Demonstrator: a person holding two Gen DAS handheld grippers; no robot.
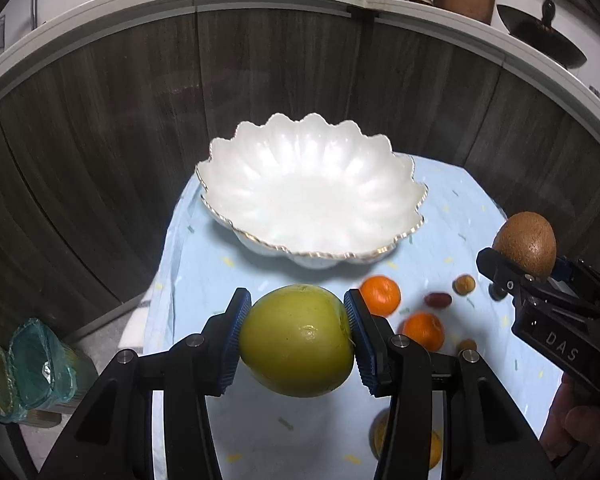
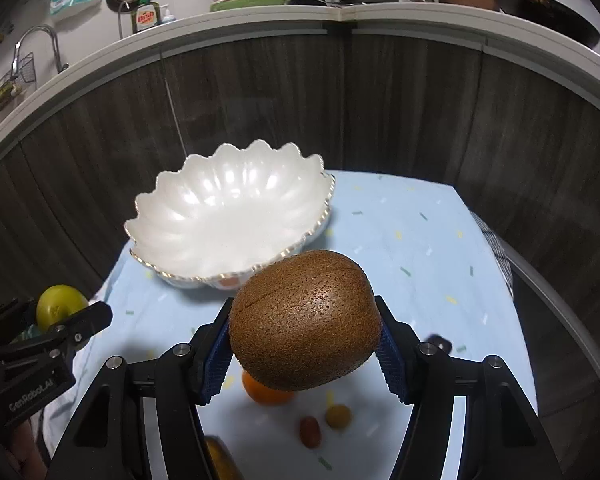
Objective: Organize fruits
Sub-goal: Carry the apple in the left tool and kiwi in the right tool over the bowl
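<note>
My left gripper [image 1: 297, 338] is shut on a green apple [image 1: 296, 340] and holds it above the blue cloth, in front of the empty white scalloped bowl [image 1: 312, 192]. My right gripper [image 2: 304, 344] is shut on a brown kiwi [image 2: 304, 320], also raised, right of the bowl [image 2: 228, 212]. In the left wrist view the right gripper [image 1: 520, 268] with the kiwi [image 1: 526, 246] shows at the right. In the right wrist view the left gripper [image 2: 66, 316] with the apple [image 2: 60, 306] shows at the left.
On the blue cloth [image 1: 460, 208] lie two tangerines [image 1: 380, 295] [image 1: 423, 330], a red grape tomato [image 1: 438, 300], small brownish fruits [image 1: 464, 284] and a yellow fruit [image 1: 434, 446] half hidden by my finger. Dark cabinet fronts [image 1: 100, 140] stand behind. A green-lined bin [image 1: 32, 368] stands low left.
</note>
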